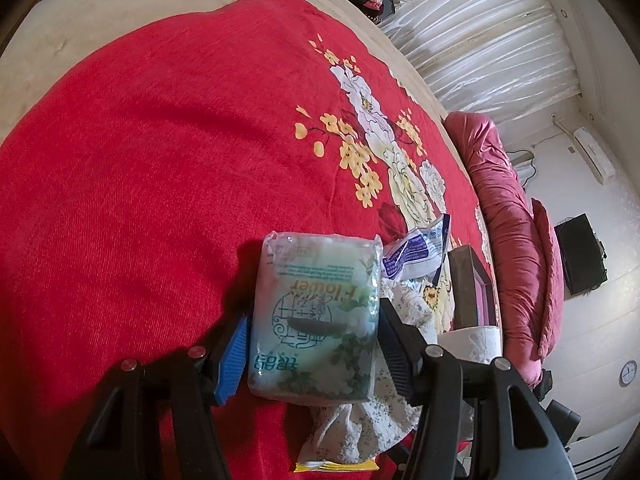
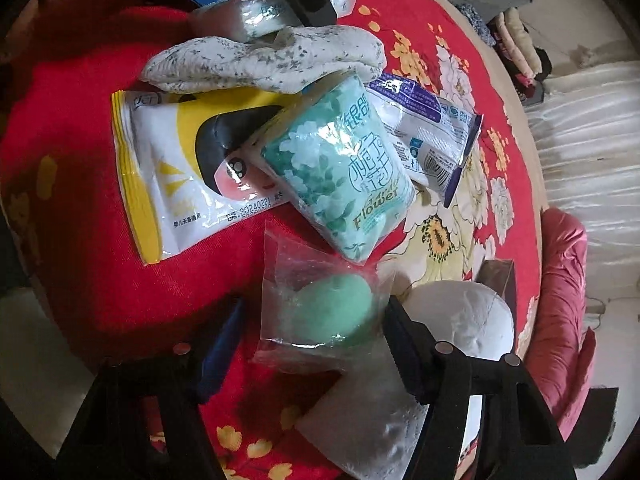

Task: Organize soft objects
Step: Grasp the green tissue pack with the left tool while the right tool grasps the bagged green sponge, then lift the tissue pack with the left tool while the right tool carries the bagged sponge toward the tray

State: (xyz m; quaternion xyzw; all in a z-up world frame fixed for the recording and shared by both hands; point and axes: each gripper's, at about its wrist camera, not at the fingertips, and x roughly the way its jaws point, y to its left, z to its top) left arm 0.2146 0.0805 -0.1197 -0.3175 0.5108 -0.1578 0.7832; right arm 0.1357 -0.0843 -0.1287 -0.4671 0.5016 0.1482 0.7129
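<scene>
Left wrist: left gripper (image 1: 312,344) jaws clamp crinkly tissue pack (image 1: 316,316); right gripper (image 2: 312,344) jaws straddle bagged green sponge (image 2: 332,312).

Each black claw (image 1: 312,348) (image 2: 312,344) has one blue ribbed pad, one black, silver pivot screws.

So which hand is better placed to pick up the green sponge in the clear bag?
Right. The right tool already straddles the green sponge bag, its fingers on either side. The left tool is occupied, clamped on a tissue pack.
</scene>
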